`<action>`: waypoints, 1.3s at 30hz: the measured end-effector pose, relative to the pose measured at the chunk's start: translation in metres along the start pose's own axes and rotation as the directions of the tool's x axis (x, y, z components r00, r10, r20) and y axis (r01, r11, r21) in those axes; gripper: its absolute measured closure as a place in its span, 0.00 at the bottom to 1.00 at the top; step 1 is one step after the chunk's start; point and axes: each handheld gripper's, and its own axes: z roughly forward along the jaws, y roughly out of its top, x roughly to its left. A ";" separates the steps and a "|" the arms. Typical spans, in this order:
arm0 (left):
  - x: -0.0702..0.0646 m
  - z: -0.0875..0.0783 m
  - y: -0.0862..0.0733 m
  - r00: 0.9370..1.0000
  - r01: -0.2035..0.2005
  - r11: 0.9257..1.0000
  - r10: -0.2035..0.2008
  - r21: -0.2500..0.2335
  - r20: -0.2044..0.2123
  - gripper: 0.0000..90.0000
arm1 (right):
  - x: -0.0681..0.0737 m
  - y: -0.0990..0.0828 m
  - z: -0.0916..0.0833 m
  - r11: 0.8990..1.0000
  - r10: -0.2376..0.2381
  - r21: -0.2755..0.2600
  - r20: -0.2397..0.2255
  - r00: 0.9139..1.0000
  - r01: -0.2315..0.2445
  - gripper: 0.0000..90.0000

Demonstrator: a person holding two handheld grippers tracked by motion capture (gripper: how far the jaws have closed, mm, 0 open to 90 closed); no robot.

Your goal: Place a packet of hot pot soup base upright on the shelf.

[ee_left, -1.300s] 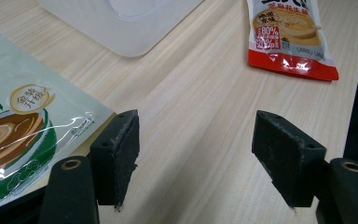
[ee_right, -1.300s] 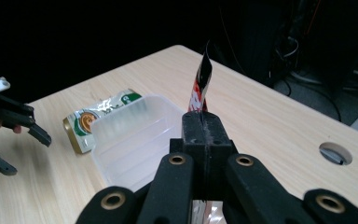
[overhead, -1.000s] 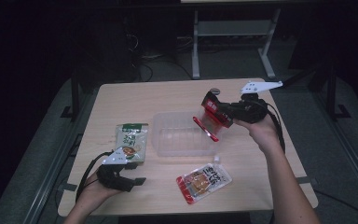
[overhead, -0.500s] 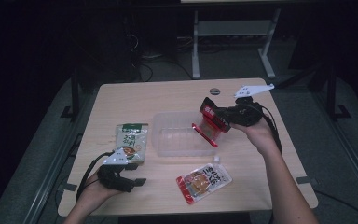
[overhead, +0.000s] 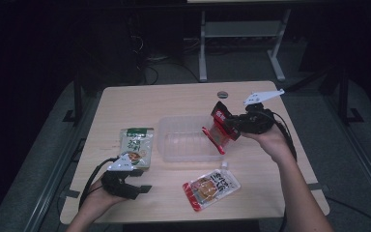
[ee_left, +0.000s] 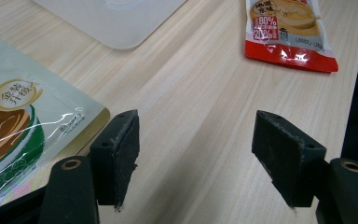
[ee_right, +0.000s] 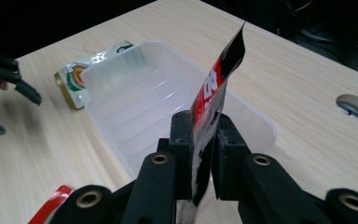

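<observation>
Tray (overhead: 183, 140) mid-table; green pouch (overhead: 136, 145) left of it, orange pouch (overhead: 211, 187) before it.

Dim room, pale wooden table (overhead: 174, 101), grey floor (overhead: 38, 159), metal stand (overhead: 241, 34) behind

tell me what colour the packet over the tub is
Red and black packet, clearest in the right gripper view.

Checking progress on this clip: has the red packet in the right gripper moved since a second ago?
Yes. The red packet has come down and leftward, toward the clear tray, as the right gripper jaws were opening.
</observation>
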 end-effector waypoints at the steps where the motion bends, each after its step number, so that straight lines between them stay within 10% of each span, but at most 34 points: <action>1: 0.000 0.000 0.000 1.000 0.000 1.000 0.000 0.000 -0.001 0.35 | 0.000 0.000 -0.001 1.000 0.005 0.005 -0.005 1.000 -0.005 0.88; 39: 0.002 -0.001 0.000 1.000 -0.001 1.000 0.001 0.001 -0.003 0.35 | -0.014 0.003 -0.008 0.996 0.086 -0.022 0.019 0.996 -0.086 0.76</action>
